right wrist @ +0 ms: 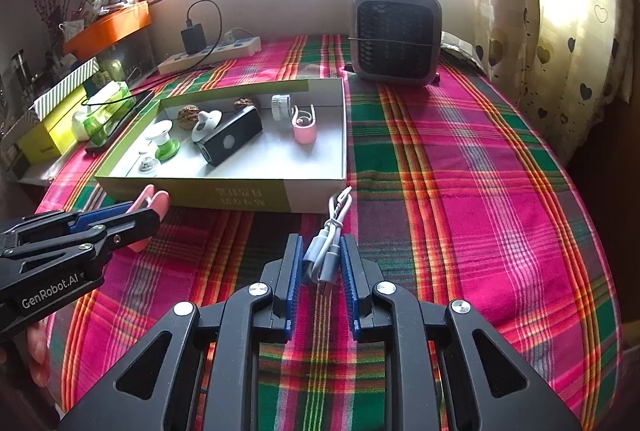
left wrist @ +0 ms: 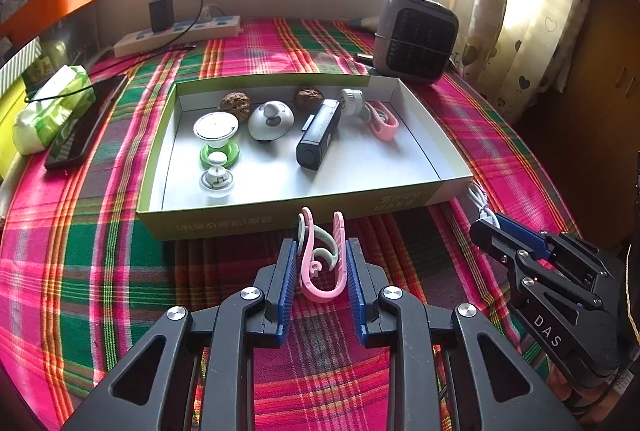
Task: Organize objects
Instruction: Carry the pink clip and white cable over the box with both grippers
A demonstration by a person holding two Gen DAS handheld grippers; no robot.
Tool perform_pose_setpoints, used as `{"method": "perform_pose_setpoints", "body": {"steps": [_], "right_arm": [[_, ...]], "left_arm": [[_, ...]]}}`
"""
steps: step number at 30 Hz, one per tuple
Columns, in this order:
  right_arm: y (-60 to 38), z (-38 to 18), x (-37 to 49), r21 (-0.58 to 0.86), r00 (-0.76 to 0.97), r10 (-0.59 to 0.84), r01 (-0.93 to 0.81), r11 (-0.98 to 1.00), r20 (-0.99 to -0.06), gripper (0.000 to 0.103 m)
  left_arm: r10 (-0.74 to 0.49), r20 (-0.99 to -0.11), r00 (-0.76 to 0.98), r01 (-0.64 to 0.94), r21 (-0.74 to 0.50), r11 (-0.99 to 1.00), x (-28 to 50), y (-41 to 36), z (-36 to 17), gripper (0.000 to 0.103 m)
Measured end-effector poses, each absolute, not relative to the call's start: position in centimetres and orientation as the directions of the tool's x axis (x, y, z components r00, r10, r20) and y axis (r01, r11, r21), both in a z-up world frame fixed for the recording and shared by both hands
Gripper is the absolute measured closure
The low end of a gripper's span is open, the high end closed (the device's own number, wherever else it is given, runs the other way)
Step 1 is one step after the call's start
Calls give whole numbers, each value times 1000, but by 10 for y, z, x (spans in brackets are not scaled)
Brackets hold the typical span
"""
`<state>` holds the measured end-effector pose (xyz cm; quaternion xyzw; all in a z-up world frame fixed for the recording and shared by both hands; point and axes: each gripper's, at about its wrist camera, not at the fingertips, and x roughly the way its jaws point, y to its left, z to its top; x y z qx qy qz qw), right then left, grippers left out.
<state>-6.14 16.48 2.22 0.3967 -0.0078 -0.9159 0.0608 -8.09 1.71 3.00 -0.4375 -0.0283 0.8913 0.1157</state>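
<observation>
My left gripper (left wrist: 322,251) is shut on a pink clip (left wrist: 323,263) with a pale green clip hooked in it, just in front of the near wall of the shallow cardboard box (left wrist: 280,215). My right gripper (right wrist: 320,251) is shut on a coiled white cable (right wrist: 326,247), near the box's front right corner (right wrist: 316,197). The box holds a black rectangular device (left wrist: 318,135), a second pink clip (left wrist: 382,121), two walnuts (left wrist: 236,103), a white lid with a knob (left wrist: 270,121), a white cup on a green base (left wrist: 218,137) and small white pieces.
A grey fan heater (left wrist: 416,35) stands behind the box on the plaid cloth (right wrist: 460,171). A power strip with a black charger (left wrist: 176,31) lies at the back left. A phone (left wrist: 86,127) and tissue pack (left wrist: 52,107) lie left of the box. A curtain (right wrist: 560,31) hangs at right.
</observation>
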Motion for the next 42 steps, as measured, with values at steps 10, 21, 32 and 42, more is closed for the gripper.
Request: {"method": "perform_pose_setpoints", "body": {"steps": [10, 21, 32, 42], "right_arm": [[159, 33, -64, 56, -699, -123, 118, -991, -704, 83], [155, 40, -71, 52, -707, -130, 131, -990, -695, 83], [147, 43, -89, 56, -703, -159, 167, -984, -694, 83], [142, 41, -111, 56, -692, -178, 195, -979, -699, 83]], "left_arm": [[230, -755, -614, -186, -144, -972, -84, 14, 40, 81], [235, -747, -622, -194, -143, -970, -91, 13, 44, 81], [231, -746, -625, -193, -138, -971, -102, 13, 44, 81], [222, -754, -618, -177, -142, -974, -119, 10, 40, 81]]}}
